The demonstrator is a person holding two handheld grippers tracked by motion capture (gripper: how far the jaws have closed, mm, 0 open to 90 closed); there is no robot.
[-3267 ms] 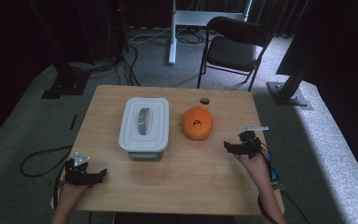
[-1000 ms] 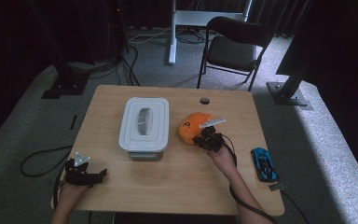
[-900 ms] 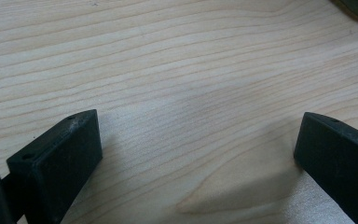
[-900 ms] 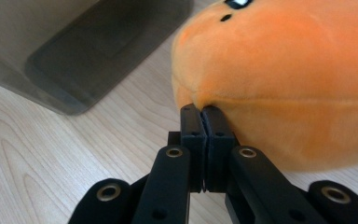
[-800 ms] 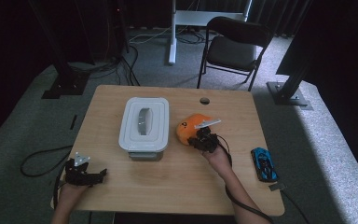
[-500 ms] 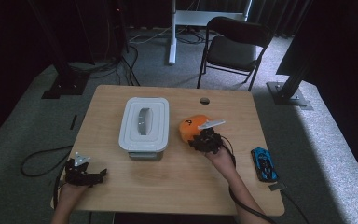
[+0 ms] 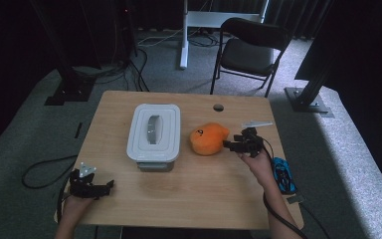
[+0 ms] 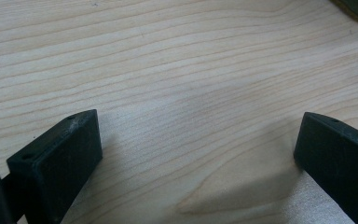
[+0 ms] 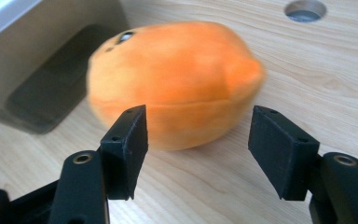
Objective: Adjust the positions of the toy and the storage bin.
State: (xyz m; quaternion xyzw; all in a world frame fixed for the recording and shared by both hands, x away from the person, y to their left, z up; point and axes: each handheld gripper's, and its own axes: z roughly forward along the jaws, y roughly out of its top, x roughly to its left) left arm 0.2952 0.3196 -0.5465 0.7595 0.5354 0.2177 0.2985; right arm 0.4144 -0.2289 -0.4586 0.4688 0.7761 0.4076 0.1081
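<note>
Jaws of the right hand-held gripper [image 9: 193, 154] have just been opening and are spread wide, empty, just short of the orange plush toy [image 7: 208, 139] lying on the tabletop [image 7: 204, 199] beside the lidded white container [image 7: 154, 134]. Approached off-centre, the soft toy could be nudged away rather than gripped. The left hand-held gripper [image 7: 92, 186] is held open over bare wood.

The high view looks forward and down from above the person's side onto the whole wooden table [image 7: 189, 194]. The right gripper view sits low and close behind its jaws, facing the orange plush toy [image 9: 172, 88] and white lidded container [image 9: 37, 60], both shared with the high view. The left gripper view stares closely down at bare tabletop.
</note>
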